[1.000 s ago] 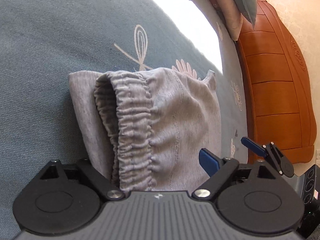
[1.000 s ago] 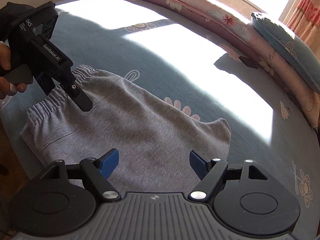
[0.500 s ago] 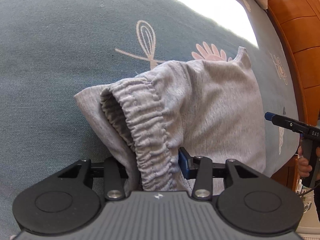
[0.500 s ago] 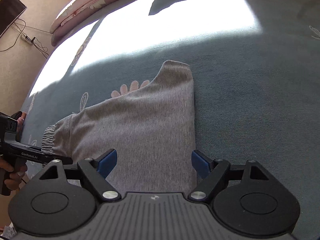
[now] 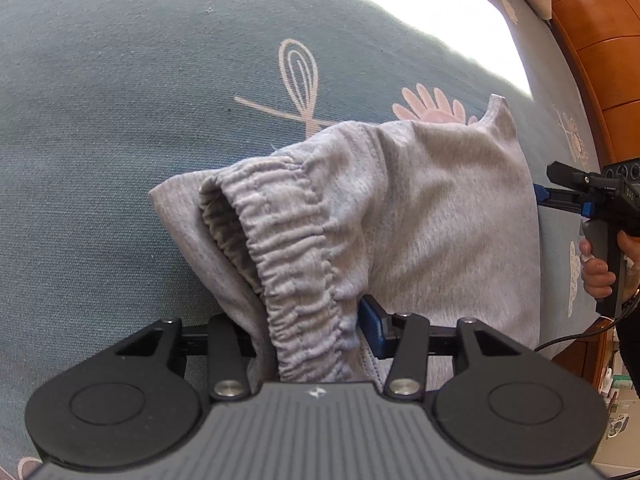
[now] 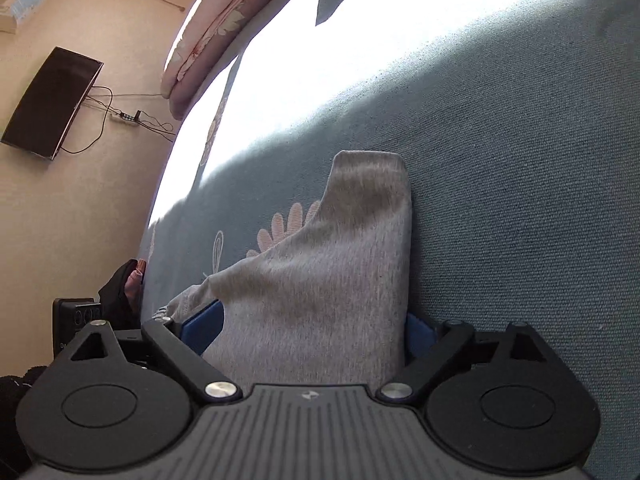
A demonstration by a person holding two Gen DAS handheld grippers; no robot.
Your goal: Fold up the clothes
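On bedspread (image 5: 120, 80) | left hand-held gripper (image 5: 308, 336) clamps shorts (image 5: 440, 208) waistband

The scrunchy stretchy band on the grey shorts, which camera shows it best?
The left wrist view: the ruffled grey elastic waistband fills the middle, pinched by the left gripper. The right wrist view shows only a sliver.

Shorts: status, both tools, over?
Left tool shut on shorts at the waistband. Right tool open, astride the far edge. Shorts on the bedspread. Nothing in the way.
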